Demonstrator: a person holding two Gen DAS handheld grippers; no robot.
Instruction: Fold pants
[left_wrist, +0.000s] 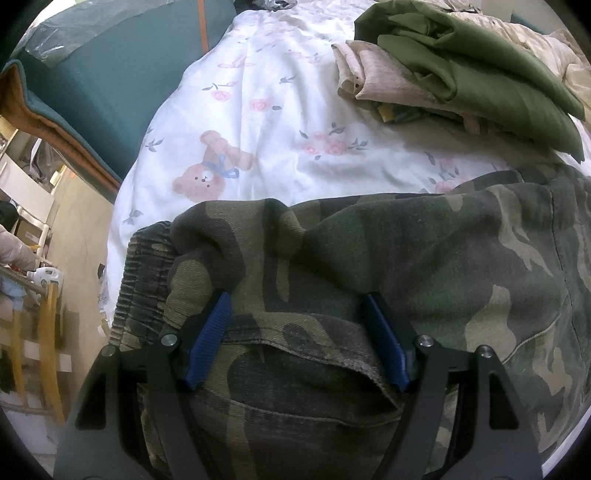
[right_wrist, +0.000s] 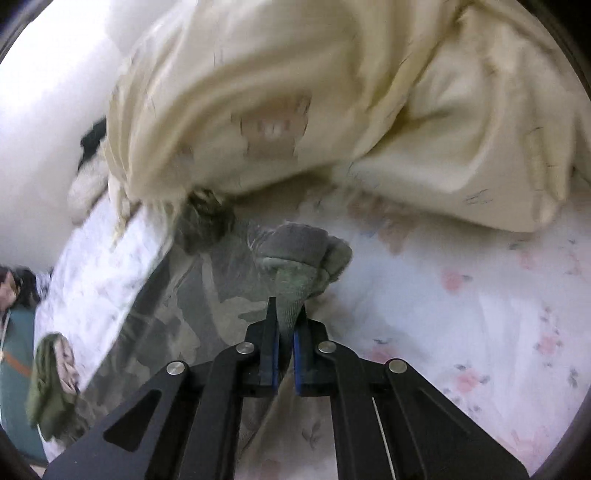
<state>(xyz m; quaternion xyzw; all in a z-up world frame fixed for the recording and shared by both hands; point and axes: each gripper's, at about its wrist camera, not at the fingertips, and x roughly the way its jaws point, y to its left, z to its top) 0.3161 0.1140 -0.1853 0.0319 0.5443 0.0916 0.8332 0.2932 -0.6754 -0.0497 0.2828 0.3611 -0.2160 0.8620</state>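
Note:
Camouflage pants lie on a white floral bedsheet, with their ribbed waistband at the left. My left gripper is open, its blue-padded fingers resting on the cloth near a pocket seam, holding nothing. In the right wrist view my right gripper is shut on a bunched grey-green cuff of the pants, held just above the sheet. The pant leg trails off to the left below it.
A stack of folded clothes, olive green over beige, sits at the back right of the bed. A cream quilt is heaped behind the right gripper. A teal headboard or chair stands left of the bed.

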